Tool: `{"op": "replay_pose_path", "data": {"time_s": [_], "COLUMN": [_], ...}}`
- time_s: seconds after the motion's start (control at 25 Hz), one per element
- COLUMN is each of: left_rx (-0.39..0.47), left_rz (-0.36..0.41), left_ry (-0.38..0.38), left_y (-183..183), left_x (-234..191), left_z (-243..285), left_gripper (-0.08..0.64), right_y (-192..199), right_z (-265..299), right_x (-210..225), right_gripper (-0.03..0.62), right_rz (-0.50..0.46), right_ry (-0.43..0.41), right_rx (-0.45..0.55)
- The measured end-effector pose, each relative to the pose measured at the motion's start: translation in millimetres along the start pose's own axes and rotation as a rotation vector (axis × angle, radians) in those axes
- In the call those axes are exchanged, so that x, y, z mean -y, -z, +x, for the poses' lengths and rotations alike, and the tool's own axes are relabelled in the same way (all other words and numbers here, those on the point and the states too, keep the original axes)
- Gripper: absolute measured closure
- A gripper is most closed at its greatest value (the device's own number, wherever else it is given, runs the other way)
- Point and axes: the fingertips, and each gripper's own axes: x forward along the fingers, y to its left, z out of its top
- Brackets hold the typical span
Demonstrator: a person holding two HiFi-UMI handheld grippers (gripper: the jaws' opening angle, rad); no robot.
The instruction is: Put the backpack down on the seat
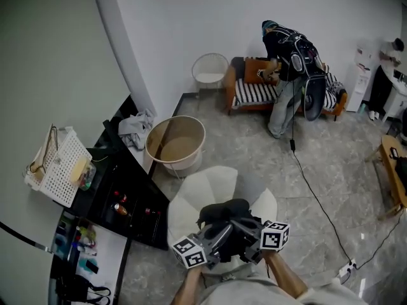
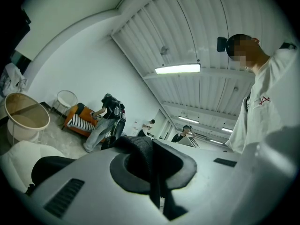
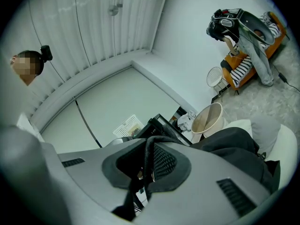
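A black backpack [image 1: 222,211] hangs just above a white shell-shaped seat [image 1: 191,199], close in front of me. My left gripper [image 1: 215,235] is shut on one of its black straps [image 2: 140,156], which fills the gap between the jaws in the left gripper view. My right gripper [image 1: 249,232] is shut on the other strap, a mesh-padded one [image 3: 157,161]. The backpack's dark body [image 3: 239,142] bulges past the right gripper, with the seat's white edge [image 3: 283,142] behind it. Most of the bag is hidden by the grippers in the head view.
A round beige tub [image 1: 175,142] stands just beyond the seat. A black cabinet [image 1: 130,199] and a white basket [image 1: 60,164] line the left wall. Far off, a person [image 1: 289,68] bends over a striped sofa [image 1: 254,94]. A cable [image 1: 318,199] crosses the floor; a wooden bench [image 1: 394,176] stands at the right.
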Motion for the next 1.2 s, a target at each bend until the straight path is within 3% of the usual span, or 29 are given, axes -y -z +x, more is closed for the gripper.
{"op": "replay_pose_path", "data": {"time_s": [0.28, 0.72, 1.2], "left_rx": [0.009, -0.011, 0.008], "left_rz": [0.001, -0.066, -0.074], "left_ry": [0.016, 0.024, -0.005], "left_y": [-9.2, 1.9, 5.4], "left_x": [-12.7, -28.7, -31.1], "left_z": [-10.7, -12.2, -6.4], "left_gripper": [0.522, 0.522, 0.523], "right_y": [-0.5, 10.7, 10.5], "right_z": [18.8, 24.8, 21.8], "right_x": [-0.4, 17.8, 24.6], "right_gripper": [0.545, 0.545, 0.545], "right_rz": [-0.009, 0.036, 0.035], "right_ry": [0.014, 0.047, 0.017], "right_rx": [0.009, 0.013, -0.017]}}
